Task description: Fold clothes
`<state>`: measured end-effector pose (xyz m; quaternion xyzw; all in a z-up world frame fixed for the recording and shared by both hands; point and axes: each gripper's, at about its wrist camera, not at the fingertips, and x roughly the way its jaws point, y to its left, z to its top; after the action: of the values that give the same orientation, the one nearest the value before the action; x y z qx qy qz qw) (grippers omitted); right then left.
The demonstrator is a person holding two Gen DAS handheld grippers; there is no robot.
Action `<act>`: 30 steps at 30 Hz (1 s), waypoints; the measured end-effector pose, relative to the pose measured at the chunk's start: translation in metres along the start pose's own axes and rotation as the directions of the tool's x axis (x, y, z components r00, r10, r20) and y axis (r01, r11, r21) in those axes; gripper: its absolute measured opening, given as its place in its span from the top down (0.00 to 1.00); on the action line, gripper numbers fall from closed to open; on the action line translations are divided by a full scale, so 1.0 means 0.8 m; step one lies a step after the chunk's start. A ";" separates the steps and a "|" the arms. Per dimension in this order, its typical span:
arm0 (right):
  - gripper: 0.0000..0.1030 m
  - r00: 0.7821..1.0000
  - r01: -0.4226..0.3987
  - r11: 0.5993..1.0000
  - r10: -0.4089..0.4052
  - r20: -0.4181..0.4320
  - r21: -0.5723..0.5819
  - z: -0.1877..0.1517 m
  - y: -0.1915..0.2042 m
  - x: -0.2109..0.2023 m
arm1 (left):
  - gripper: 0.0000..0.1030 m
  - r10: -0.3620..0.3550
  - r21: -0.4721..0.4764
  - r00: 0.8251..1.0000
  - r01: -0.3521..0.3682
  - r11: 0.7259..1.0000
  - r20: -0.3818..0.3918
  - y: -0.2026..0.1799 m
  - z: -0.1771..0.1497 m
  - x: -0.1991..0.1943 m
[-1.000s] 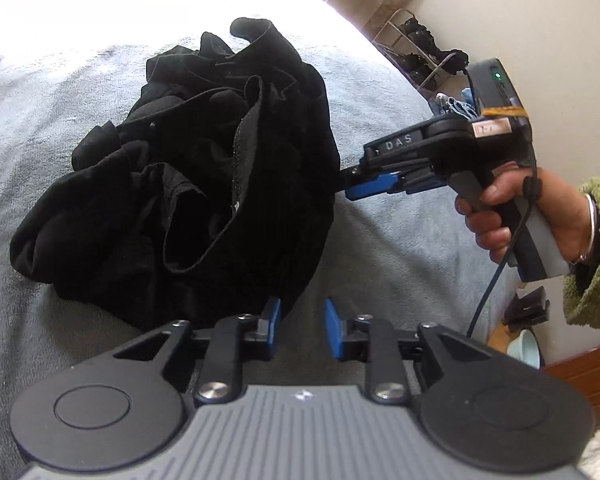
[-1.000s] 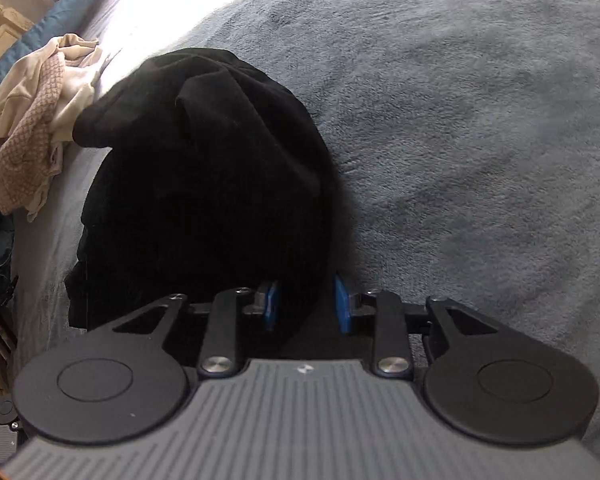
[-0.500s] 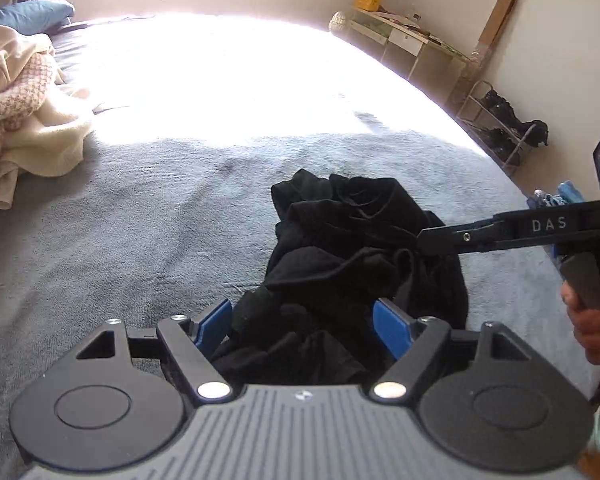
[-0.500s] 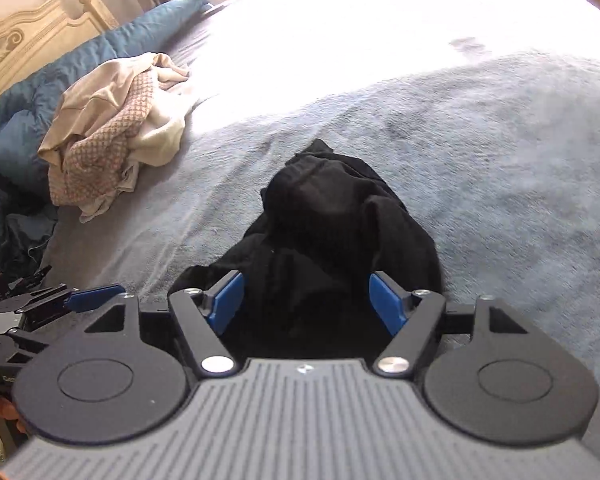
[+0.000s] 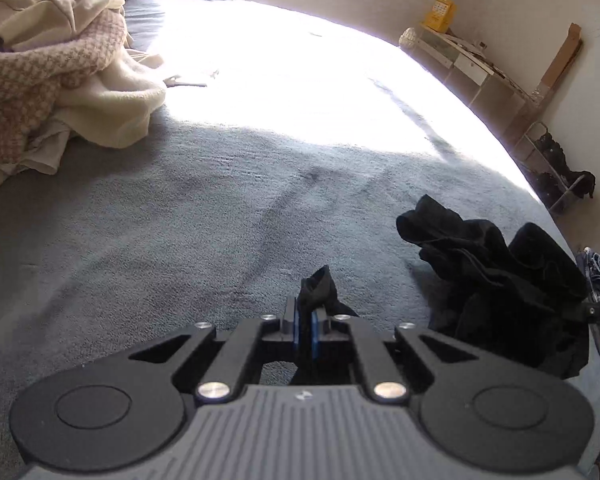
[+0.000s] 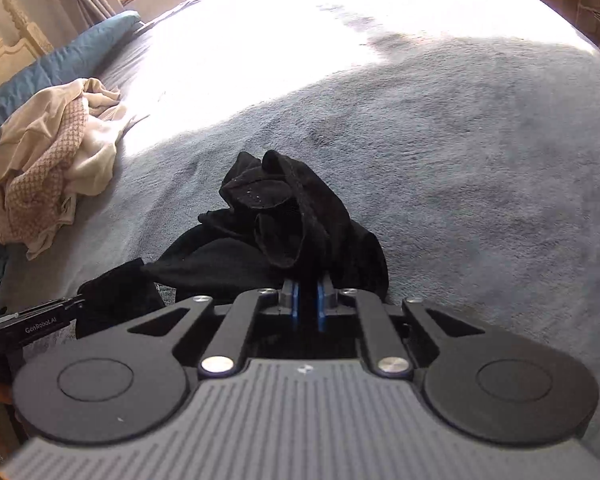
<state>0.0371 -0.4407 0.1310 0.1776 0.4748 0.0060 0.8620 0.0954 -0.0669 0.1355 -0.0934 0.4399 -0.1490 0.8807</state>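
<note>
On the grey bed cover, in the right wrist view, the black body of the left claw enters from the lower left edge with the white lettering "GenRoboLAI" or similar along its side; the last letters are too small to be sure of. No other writing can be read.

The black garment lies bunched on the near part of the bed, a crumpled heap with no clear long axis; its bulk runs roughly from the left claw across to the right claw. In the left wrist view the main heap sits to the right, while one corner of the cloth pokes up between the blue pads of the left claw.

Both claws point steeply down toward the bed. The left claw is clenched on that corner of the black garment, its pads almost together. The right claw is closing, its pads pinched on a fold of the same garment, which rises in a peak just ahead of them.

A pile of cream and pink checked clothes lies well apart, near a blue pillow.
</note>
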 end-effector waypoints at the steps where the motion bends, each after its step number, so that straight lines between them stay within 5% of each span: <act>1: 0.95 1.000 0.012 0.999 -0.012 0.007 0.032 -0.006 -0.009 -0.015 | 0.94 0.000 -0.003 1.000 0.000 1.000 0.016 0.005 0.008 -0.010; 10: 0.96 0.997 0.073 0.961 -0.071 -0.017 0.268 -0.064 -0.040 -0.120 | 0.94 0.026 0.107 0.991 -0.040 0.993 0.131 0.030 0.085 -0.081; 16: 0.96 0.981 0.165 0.957 -0.134 -0.140 0.237 -0.126 -0.038 -0.084 | 0.90 0.031 0.047 1.000 -0.031 0.998 -0.002 0.088 0.085 -0.016; 19: 0.94 0.969 0.194 0.953 -0.148 -0.199 0.234 -0.150 -0.045 -0.061 | 0.72 0.010 0.061 0.998 -0.006 0.998 -0.063 0.101 0.065 0.005; 21: 0.92 0.961 0.199 0.960 -0.151 -0.232 0.198 -0.156 -0.043 -0.055 | 0.50 0.003 0.075 0.998 0.002 0.997 -0.063 0.100 0.057 -0.001; 25: 0.65 0.963 0.201 0.974 -0.178 -0.204 0.100 -0.149 -0.025 -0.078 | 0.36 -0.007 0.014 0.999 0.008 1.000 -0.031 0.103 0.038 -0.036; 30: 0.41 0.987 0.155 0.986 -0.157 -0.024 -0.064 -0.107 0.024 -0.107 | 0.26 -0.118 -0.131 0.992 0.110 0.985 -0.054 0.088 0.010 -0.063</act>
<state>-0.0773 -0.4121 0.1656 0.1128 0.4994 -0.0440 0.8579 0.0858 0.0167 0.1576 -0.1703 0.4692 -0.1735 0.8490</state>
